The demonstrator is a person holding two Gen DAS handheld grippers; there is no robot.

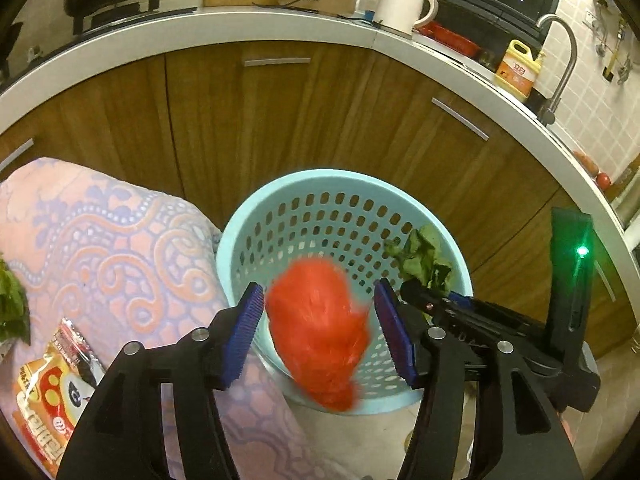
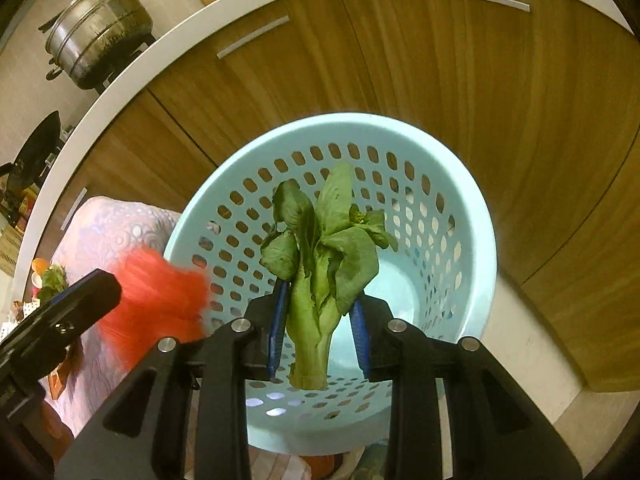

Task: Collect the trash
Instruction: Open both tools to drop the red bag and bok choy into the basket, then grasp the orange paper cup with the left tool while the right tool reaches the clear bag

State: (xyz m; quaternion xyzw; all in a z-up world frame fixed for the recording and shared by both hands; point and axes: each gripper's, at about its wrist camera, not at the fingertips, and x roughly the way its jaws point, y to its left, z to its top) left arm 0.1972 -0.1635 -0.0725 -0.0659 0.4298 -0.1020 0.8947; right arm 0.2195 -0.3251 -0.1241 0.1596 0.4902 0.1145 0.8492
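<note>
At lower left of the left wrist view lay a patterned pink cloth (image 1: 120, 240) and a snack packet (image 1: 48, 392). We tilted both claws down over the perforated, pale-blue plastic basket (image 1: 248, 224). Our left gripper (image 1: 320, 336) stood wide, the blurred red bag (image 1: 320, 332) loose between its ribbed pads. Our right gripper (image 2: 318, 336) clamped a limp leafy green (image 2: 320, 264).

One light-blue perforated basket (image 1: 340, 216). One red crumpled bag (image 1: 320, 332), blurred, over the basket's near rim. Two bunches of leafy greens: one (image 2: 320, 264) above the basket, one (image 1: 14, 304) left of the basket on the patterned cloth (image 1: 112, 232). One snack packet (image 1: 48, 392) also left of the basket. Two grippers, left (image 1: 318, 330) and right (image 2: 318, 334). Behind the basket: one white kettle (image 1: 404, 2), one steel pot (image 2: 96, 36), one yellow bottle (image 1: 516, 70), one tap (image 1: 560, 64).
</note>
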